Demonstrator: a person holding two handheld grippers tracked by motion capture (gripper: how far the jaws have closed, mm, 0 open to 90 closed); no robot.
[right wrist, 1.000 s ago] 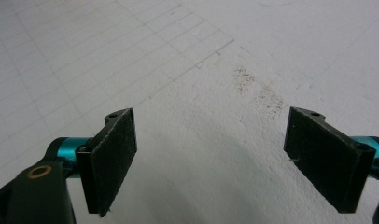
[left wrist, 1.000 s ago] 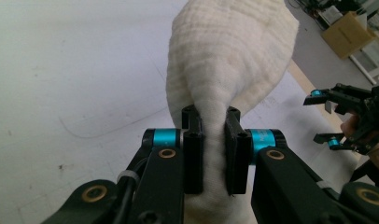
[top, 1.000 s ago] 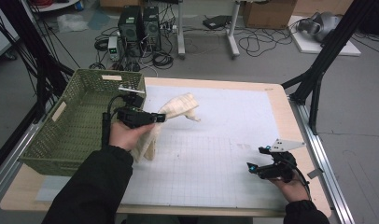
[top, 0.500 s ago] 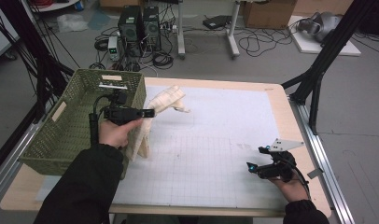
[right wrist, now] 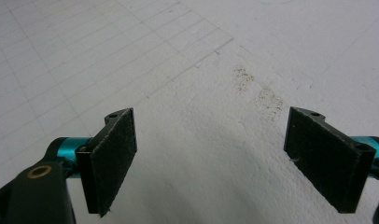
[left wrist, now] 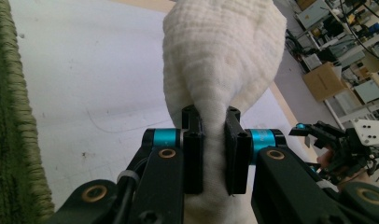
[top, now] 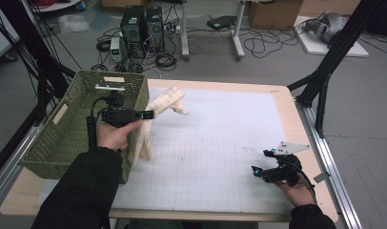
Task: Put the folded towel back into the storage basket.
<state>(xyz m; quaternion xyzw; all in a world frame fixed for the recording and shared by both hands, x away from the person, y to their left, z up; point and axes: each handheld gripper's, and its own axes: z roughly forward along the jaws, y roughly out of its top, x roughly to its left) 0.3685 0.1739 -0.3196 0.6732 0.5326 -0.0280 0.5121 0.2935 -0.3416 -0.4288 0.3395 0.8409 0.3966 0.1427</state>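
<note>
A cream-white cloth [top: 153,114] hangs lifted above the table's left side, right beside the green woven basket [top: 63,138]. My left gripper [top: 148,115] is shut on the cloth; in the left gripper view the cloth [left wrist: 222,56] bulges out past the left gripper [left wrist: 211,140], whose two black pads pinch a bunched fold. The cloth's lower part drapes down to the white mat [top: 220,143]. Near the table's front right, my right gripper [top: 256,170] rests low over the mat. The right gripper [right wrist: 225,163] stands open with nothing between its pads.
The basket fills the table's left edge; its woven rim [left wrist: 19,116] runs along the left of the left gripper view. Black frame struts [top: 325,71] stand at the table's right. Computers and cables [top: 144,28] lie on the floor beyond the far edge.
My left gripper has carried the cloth leftward toward the basket, and the cloth now hangs against the basket's near wall. The right gripper has stayed still.
</note>
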